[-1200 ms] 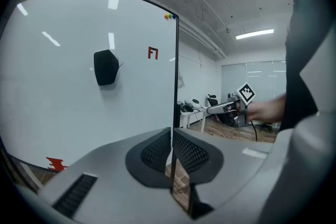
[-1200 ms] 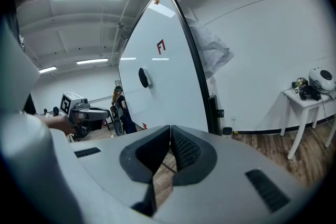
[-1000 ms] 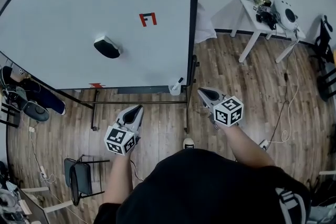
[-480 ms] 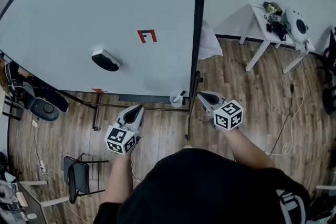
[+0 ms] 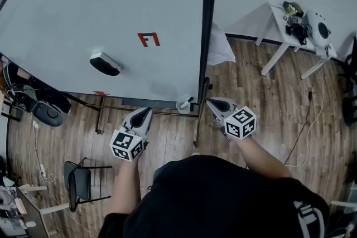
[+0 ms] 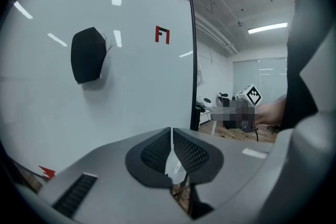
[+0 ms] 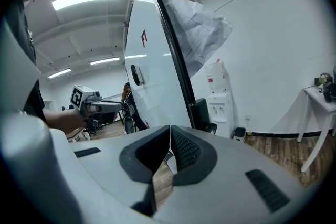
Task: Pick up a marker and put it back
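Over the last second the person has advanced toward the large white whiteboard (image 5: pixel 83 8). The grey two-jaw left gripper (image 5: pixel 147 111) and the grey two-jaw right gripper (image 5: pixel 211 102), each with a black-and-white marker cube, now sit closer to the board's lower edge than before. The gap from both sets of fingertips to the small white cup (image 5: pixel 182 107) holding the dark-tipped marker (image 5: pixel 189 101), at the board's lower right corner, has narrowed, more so on the left side.
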Demonstrator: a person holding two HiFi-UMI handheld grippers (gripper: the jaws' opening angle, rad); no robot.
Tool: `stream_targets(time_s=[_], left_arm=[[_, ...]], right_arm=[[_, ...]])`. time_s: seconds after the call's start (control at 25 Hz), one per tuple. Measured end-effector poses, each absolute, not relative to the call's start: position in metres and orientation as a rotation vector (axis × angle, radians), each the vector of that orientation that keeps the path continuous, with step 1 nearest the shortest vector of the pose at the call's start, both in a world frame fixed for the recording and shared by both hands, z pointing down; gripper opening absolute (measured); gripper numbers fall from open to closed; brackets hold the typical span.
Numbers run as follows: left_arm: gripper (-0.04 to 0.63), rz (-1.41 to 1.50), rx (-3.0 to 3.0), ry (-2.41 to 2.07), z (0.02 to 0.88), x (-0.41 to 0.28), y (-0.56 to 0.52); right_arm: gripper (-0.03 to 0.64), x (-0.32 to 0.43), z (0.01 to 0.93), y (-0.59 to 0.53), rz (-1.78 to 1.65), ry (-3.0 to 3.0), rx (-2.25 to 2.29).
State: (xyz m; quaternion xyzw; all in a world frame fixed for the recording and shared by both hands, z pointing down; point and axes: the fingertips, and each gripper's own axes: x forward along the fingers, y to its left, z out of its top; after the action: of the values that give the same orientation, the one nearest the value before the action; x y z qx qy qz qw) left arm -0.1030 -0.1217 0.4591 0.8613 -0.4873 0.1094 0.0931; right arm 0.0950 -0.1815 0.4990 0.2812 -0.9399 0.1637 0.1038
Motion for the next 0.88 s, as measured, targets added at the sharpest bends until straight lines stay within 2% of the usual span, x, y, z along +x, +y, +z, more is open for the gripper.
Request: stream_targets(time_s=[0.88], left_arm=[[0.026, 0.317, 2.589, -1.415, 0.460, -0.101, -0.116]], right_arm=[[0.023, 0.094, 0.527, -0.175, 0.507, -2.720, 0.849]])
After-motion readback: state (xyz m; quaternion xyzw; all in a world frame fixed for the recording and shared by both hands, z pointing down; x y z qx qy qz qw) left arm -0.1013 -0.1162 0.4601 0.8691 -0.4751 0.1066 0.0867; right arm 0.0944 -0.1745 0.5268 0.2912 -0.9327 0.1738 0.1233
